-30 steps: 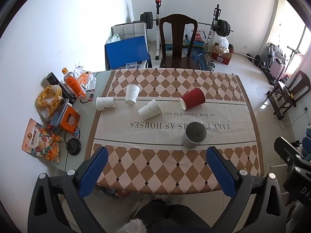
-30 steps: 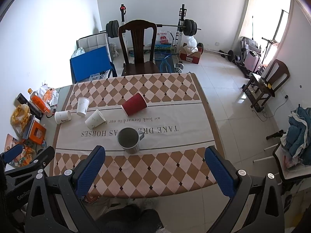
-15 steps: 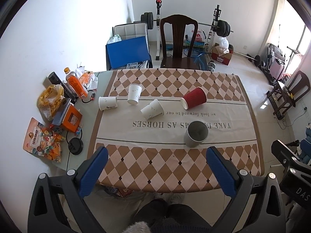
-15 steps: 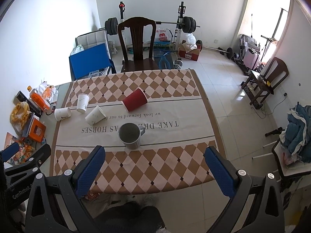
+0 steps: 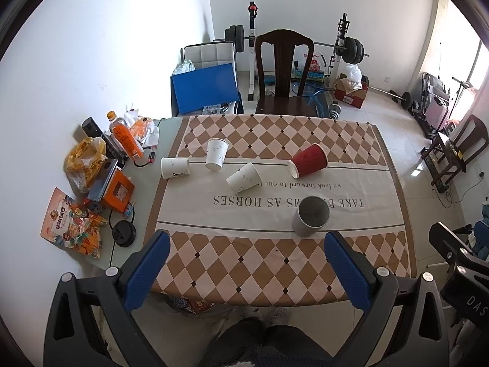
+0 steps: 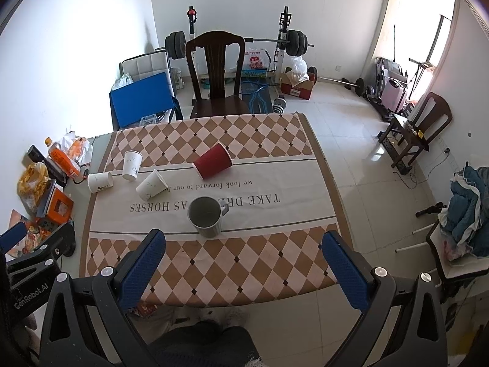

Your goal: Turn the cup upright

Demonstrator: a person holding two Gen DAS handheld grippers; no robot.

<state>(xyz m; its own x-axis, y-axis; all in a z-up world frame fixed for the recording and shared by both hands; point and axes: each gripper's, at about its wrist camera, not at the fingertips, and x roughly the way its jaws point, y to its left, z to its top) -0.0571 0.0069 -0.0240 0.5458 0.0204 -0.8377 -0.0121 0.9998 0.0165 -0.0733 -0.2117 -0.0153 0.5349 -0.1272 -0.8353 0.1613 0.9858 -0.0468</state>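
A red ribbed cup (image 5: 309, 160) lies on its side on the checkered tablecloth (image 5: 275, 263); it also shows in the right wrist view (image 6: 213, 164). Three white paper cups lie tipped over to its left: one (image 5: 174, 167), one (image 5: 216, 153) and one (image 5: 243, 178). A grey mug (image 5: 311, 215) stands upright near the front; the right wrist view shows it (image 6: 206, 215) with its handle to the right. My left gripper (image 5: 247, 244) is open and empty, high above the table's near edge. My right gripper (image 6: 244, 244) is open and empty too.
Snack bags (image 5: 71, 223), an orange box (image 5: 117, 191), a yellow bag (image 5: 85, 160) and an orange bottle (image 5: 123, 136) crowd the table's left strip. A dark wooden chair (image 5: 284, 73) stands behind the table. Gym weights stand at the back wall.
Both grippers have drifted slightly up and back, so the table sits a little farther off. The cups and mug have not moved.
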